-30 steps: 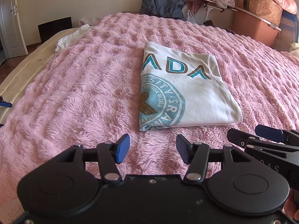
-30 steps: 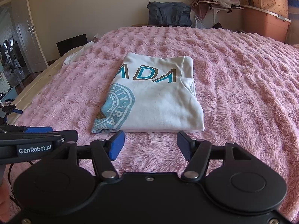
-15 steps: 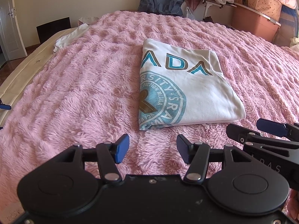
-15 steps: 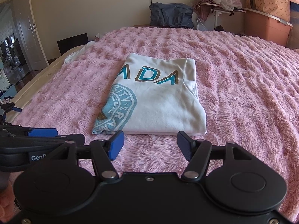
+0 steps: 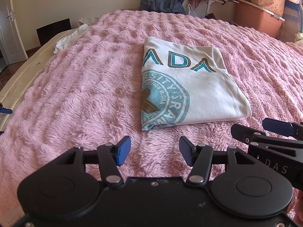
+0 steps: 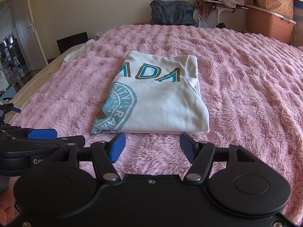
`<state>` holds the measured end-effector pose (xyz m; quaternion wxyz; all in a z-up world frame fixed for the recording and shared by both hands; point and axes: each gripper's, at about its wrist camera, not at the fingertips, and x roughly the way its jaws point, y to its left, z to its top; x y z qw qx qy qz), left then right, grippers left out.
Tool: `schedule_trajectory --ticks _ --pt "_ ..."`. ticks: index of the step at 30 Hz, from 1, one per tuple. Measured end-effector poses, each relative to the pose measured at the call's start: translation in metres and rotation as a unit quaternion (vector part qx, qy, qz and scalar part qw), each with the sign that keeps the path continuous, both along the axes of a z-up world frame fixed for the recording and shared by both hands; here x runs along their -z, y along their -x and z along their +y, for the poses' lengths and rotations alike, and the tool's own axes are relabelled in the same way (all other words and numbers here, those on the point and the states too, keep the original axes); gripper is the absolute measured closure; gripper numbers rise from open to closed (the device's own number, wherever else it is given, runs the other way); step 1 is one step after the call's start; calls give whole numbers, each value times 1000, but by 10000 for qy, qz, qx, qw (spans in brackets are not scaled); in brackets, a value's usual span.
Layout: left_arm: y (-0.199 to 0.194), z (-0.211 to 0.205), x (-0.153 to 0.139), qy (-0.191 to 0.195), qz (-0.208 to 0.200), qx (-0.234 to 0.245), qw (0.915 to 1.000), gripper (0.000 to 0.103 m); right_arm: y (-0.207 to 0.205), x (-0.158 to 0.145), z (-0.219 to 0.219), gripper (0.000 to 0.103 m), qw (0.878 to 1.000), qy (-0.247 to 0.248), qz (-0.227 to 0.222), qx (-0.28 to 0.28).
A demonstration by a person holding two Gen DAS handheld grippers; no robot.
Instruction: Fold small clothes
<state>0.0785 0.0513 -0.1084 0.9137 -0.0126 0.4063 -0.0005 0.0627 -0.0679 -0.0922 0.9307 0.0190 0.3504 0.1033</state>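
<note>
A white T-shirt (image 5: 191,83) with teal and brown print lies folded into a flat rectangle on the pink fluffy blanket (image 5: 85,87). In the right wrist view the same T-shirt (image 6: 162,98) lies straight ahead. My left gripper (image 5: 155,152) hovers open just short of the shirt's near left corner, nothing between its blue pads. My right gripper (image 6: 152,145) is open too, right in front of the shirt's near edge and apart from it. Each gripper shows at the side of the other's view: the right gripper (image 5: 269,130) and the left gripper (image 6: 43,135).
A white cloth (image 5: 70,39) lies at the blanket's far left edge. Behind the bed are a dark blue bag (image 6: 172,12), a cluttered small table (image 6: 221,3) and a salmon storage box (image 6: 270,22). A door (image 6: 30,37) stands at the left.
The left view has shifted slightly, so the shirt sits a bit higher and nearer its middle. Both grippers stay open and the shirt has not moved.
</note>
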Motion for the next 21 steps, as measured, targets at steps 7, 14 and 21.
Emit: schedule_trajectory --ticks 7,14,21 --pt "-1 -1 1 -35 2 -5 10000 43 0 -1 1 37 10000 10 -6 -2" --pt "-2 0 4 -53 -11 -83 10000 43 1 -1 1 36 10000 22 -12 5" --pt "-4 1 5 -18 68 -54 10000 43 0 -1 1 35 10000 26 -7 9"
